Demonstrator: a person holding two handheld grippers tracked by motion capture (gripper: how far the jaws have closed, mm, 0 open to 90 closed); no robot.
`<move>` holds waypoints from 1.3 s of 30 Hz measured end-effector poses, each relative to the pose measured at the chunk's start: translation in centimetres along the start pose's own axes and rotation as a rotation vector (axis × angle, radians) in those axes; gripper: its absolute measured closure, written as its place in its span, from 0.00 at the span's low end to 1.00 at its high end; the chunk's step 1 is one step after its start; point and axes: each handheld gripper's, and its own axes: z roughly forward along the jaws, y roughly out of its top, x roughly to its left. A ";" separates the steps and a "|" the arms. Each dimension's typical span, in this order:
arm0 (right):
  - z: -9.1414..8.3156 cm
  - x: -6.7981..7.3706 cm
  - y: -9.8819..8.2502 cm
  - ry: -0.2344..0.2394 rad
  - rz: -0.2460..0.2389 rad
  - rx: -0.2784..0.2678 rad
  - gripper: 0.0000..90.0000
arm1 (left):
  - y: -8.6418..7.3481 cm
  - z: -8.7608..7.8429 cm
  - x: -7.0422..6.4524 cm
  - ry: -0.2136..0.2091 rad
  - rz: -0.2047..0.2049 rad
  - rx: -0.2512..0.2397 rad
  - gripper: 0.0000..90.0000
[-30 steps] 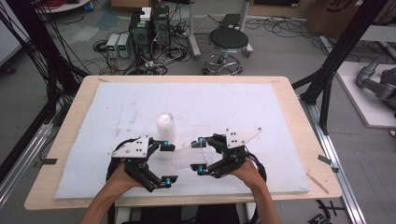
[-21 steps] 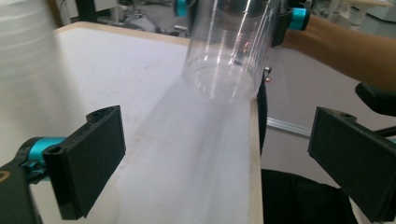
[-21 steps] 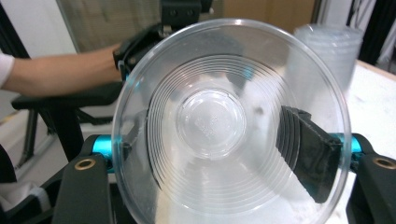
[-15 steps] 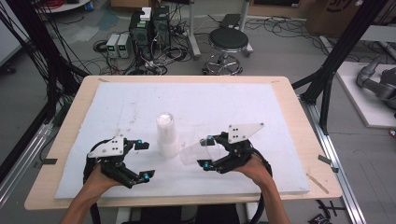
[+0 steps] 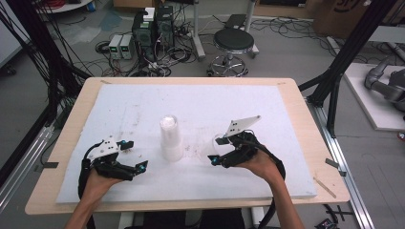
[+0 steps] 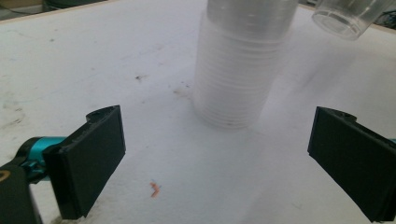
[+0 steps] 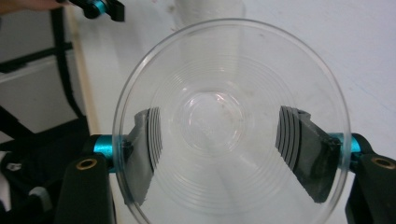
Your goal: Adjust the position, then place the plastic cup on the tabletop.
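On the left, the left tongs [image 5: 136, 155] rest low over the white surface [image 5: 267, 109] near its front edge, carried by the person's left hand [image 5: 95, 183]. Their two black jaws stand spread wide with nothing between them; in the left gripper view the jaws frame bare white surface, and a small reddish speck [image 6: 154, 188] lies on the surface between them, close to the left jaw.

Ahead of the left tongs and a little to their right stands the stack of clear cups [image 5: 170, 138], upright on the surface, well apart from the left jaws. In the left gripper view the stack [image 6: 240, 70] rises between the two jaws but farther off, its ribbed rims nested one in another at the base.

To the right of the stack, the right tongs [image 5: 216, 150] are held by the person's right hand [image 5: 260, 164] and pinch a single clear cup [image 5: 213, 145]. The cup lies on its side in the grip, just beside the stack but not touching it. In the right gripper view the single cup [image 7: 231, 126] shows its open mouth to the camera, with a jaw pressed against each side of its wall. The left gripper view shows the bottom of this cup [image 6: 348, 16] at the top right, raised above the surface.
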 end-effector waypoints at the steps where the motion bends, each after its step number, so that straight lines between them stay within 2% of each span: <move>1: 0.0 0.0 0.0 0.000 0.000 0.000 0.35 | 0.0 0.0 0.0 0.000 0.000 0.000 0.05; 2: 0.0 0.0 0.1 -0.035 0.008 0.033 0.35 | -0.2 0.0 0.1 0.016 -0.009 -0.006 0.05; 3: 0.0 0.0 0.1 -0.035 0.008 0.033 0.35 | -0.2 0.0 0.1 0.016 -0.009 -0.006 0.05; 4: 0.0 -0.1 0.2 -0.080 0.002 0.066 0.35 | -0.3 0.0 0.3 0.023 -0.009 -0.004 0.05; 5: 0.0 -0.1 0.2 -0.080 0.002 0.066 0.35 | -0.3 0.0 0.3 0.023 -0.009 -0.004 0.05; 6: -0.1 -0.1 0.3 -0.119 -0.003 0.088 0.35 | -0.5 0.0 0.3 0.018 -0.015 -0.001 0.05; 10: -0.4 -0.1 0.4 -0.153 -0.006 0.114 0.36 | -0.6 0.1 0.4 0.014 -0.014 0.008 0.05; 13: -0.6 -0.3 0.5 -0.164 -0.001 0.133 0.36 | -0.6 0.2 0.4 0.014 -0.013 0.010 0.05; 25: -1.0 -0.7 0.7 -0.181 0.019 0.138 0.36 | -0.7 -0.1 0.6 0.039 -0.021 -0.009 0.05; 39: -0.1 -1.7 0.5 -0.197 0.058 0.163 0.36 | -0.9 0.0 0.8 0.049 -0.028 -0.014 0.05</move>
